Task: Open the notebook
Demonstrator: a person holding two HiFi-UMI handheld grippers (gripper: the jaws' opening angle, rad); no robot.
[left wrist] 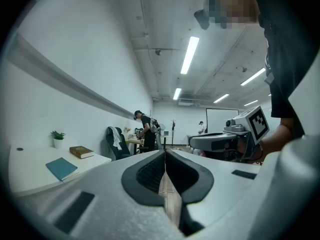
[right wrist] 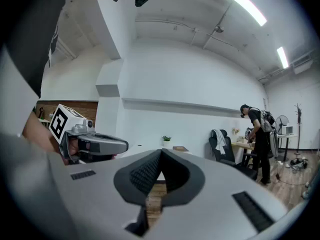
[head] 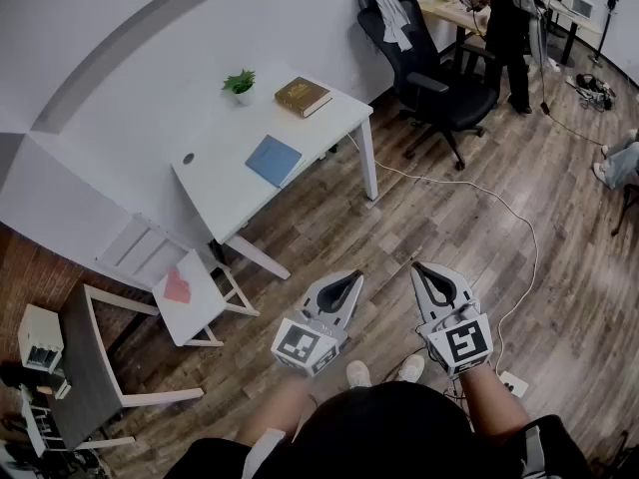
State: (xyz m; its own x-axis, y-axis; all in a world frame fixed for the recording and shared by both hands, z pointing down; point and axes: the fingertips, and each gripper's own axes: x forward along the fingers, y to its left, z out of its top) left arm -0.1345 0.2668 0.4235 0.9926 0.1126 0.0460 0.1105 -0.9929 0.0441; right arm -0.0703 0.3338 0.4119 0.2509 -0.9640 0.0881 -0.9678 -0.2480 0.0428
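Observation:
The blue notebook (head: 274,160) lies closed on the white desk (head: 225,190), well away from me across the wood floor. The left gripper view shows the notebook (left wrist: 61,168) at its far left. My left gripper (head: 354,275) and right gripper (head: 417,265) are held side by side in front of my body, pointing level. Both are shut with nothing between the jaws. In the left gripper view the left gripper (left wrist: 165,151) has its tips meeting, and the right gripper (left wrist: 215,141) shows beside it. The right gripper (right wrist: 161,151) looks the same in its own view.
A brown book (head: 303,96) and a small potted plant (head: 240,85) share the desk. A black office chair (head: 429,58) stands to its right. A white chair (head: 175,277) holding a red item sits at the desk's near left. A person (head: 504,18) stands at a far desk. A cable (head: 499,203) crosses the floor.

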